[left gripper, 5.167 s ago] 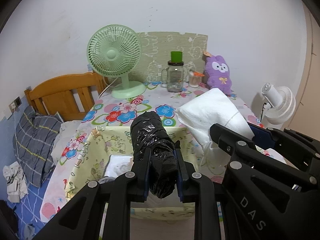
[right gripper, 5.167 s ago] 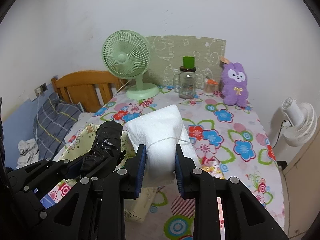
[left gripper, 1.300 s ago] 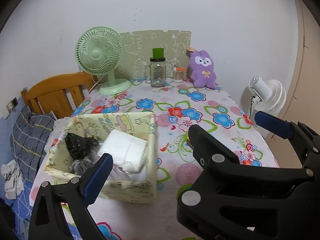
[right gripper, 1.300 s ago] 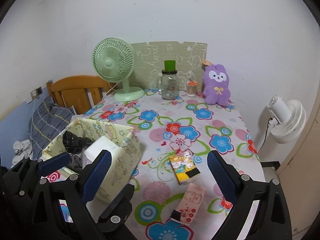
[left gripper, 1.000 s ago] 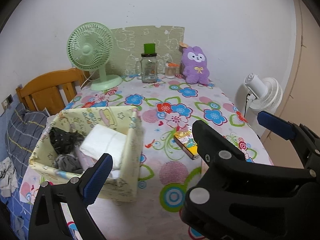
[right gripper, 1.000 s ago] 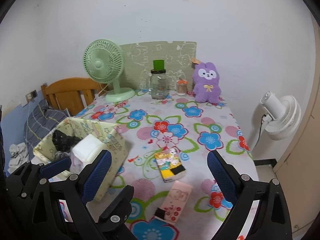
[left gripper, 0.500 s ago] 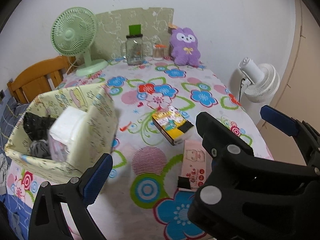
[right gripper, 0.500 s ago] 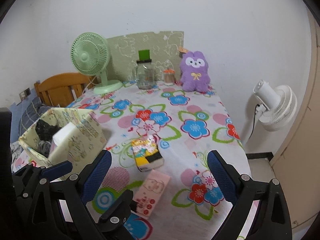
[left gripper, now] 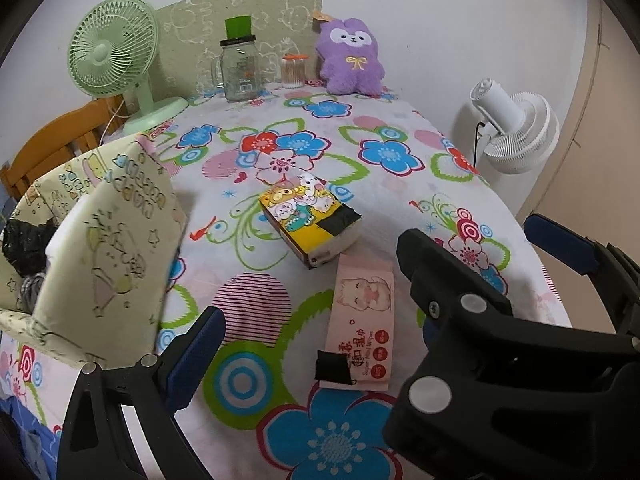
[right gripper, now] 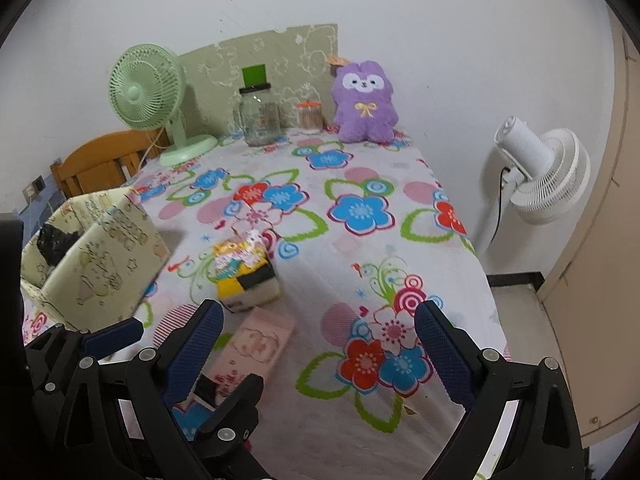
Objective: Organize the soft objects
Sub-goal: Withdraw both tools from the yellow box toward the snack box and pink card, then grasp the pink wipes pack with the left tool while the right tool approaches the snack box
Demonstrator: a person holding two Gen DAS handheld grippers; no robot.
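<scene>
Left gripper and right gripper spread wide, empty, above pink tissue pack.

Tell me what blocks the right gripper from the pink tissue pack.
Nothing visible does. The open right gripper hovers just above the flat pink tissue pack; the yellow cartoon tissue pack lies farther back.

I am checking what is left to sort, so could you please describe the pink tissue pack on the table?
The pink tissue pack is a flat, soft-looking plastic packet printed with a cartoon animal face and red dots. A black patch covers its near end. It lies flat on the floral tablecloth, just in front of the yellow pack, ungripped.
</scene>
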